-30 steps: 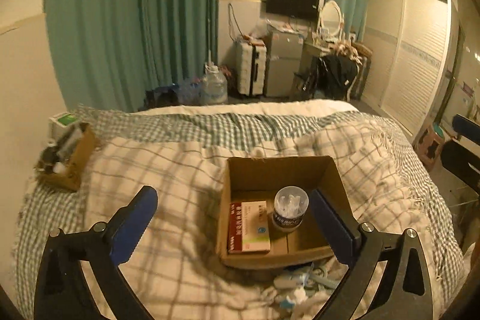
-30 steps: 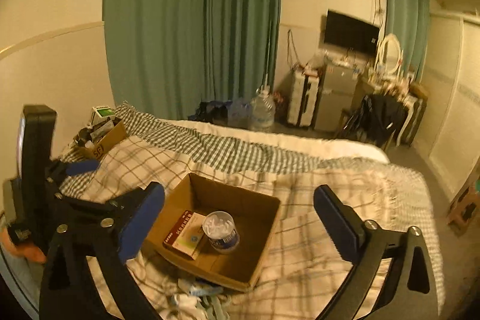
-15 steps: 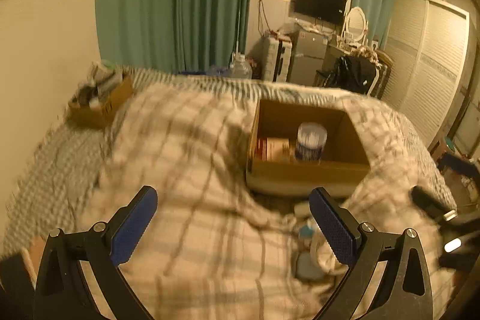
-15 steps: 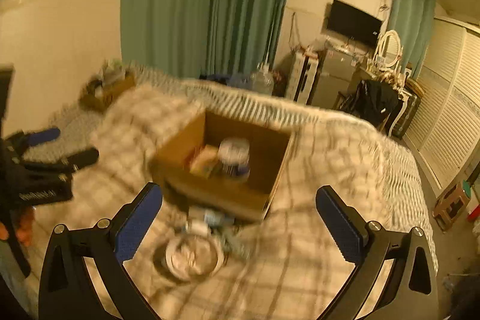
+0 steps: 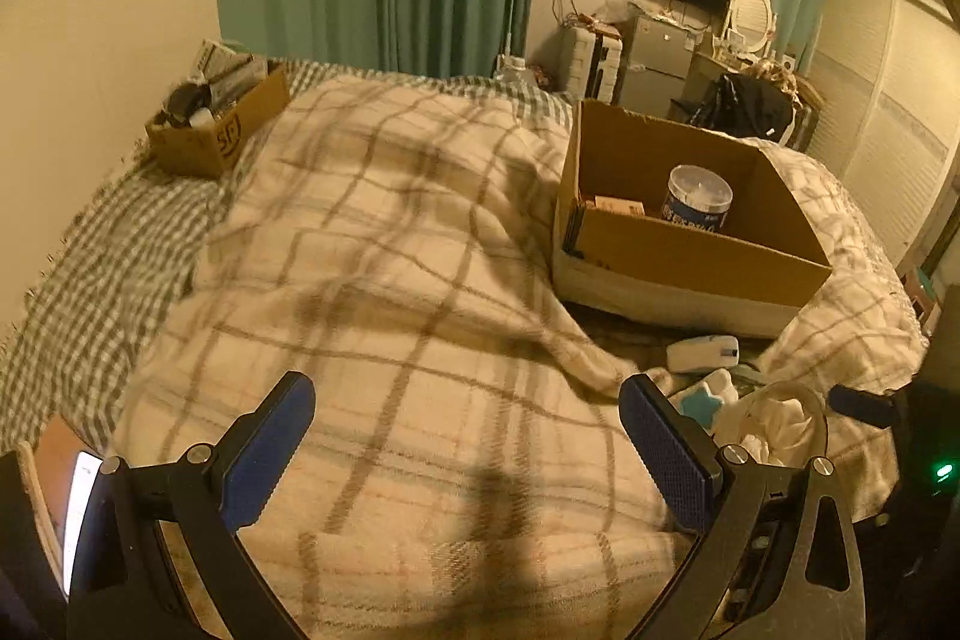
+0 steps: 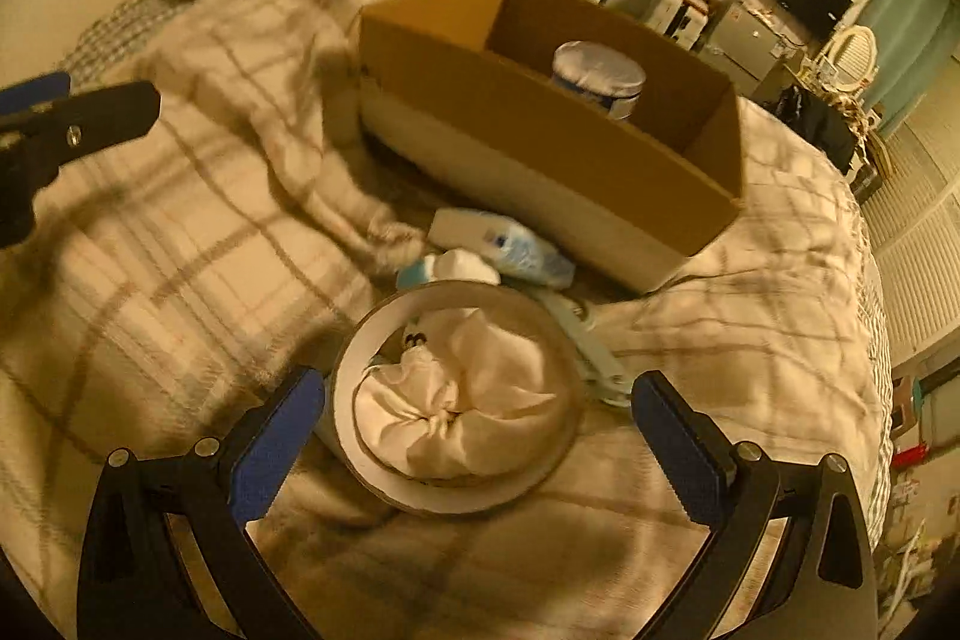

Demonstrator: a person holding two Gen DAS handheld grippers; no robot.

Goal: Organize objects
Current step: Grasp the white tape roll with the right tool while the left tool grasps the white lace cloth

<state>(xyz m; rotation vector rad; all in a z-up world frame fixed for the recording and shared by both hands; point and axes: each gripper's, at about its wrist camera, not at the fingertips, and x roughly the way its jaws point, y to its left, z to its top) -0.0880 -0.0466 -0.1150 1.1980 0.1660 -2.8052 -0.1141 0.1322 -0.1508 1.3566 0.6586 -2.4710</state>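
Partly | cardboard box (image 6: 540,124) wall hides tub (image 6: 598,77) base

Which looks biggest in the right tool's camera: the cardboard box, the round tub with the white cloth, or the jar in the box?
1. Cardboard box.
2. Round tub, though nearness enlarges it.
3. Jar, partly hidden by the box wall.

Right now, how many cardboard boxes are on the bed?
2. A small brown cardboard box stuffed with things sits far left by the wall; a large open brown cardboard box sits on the right. More could be hidden.
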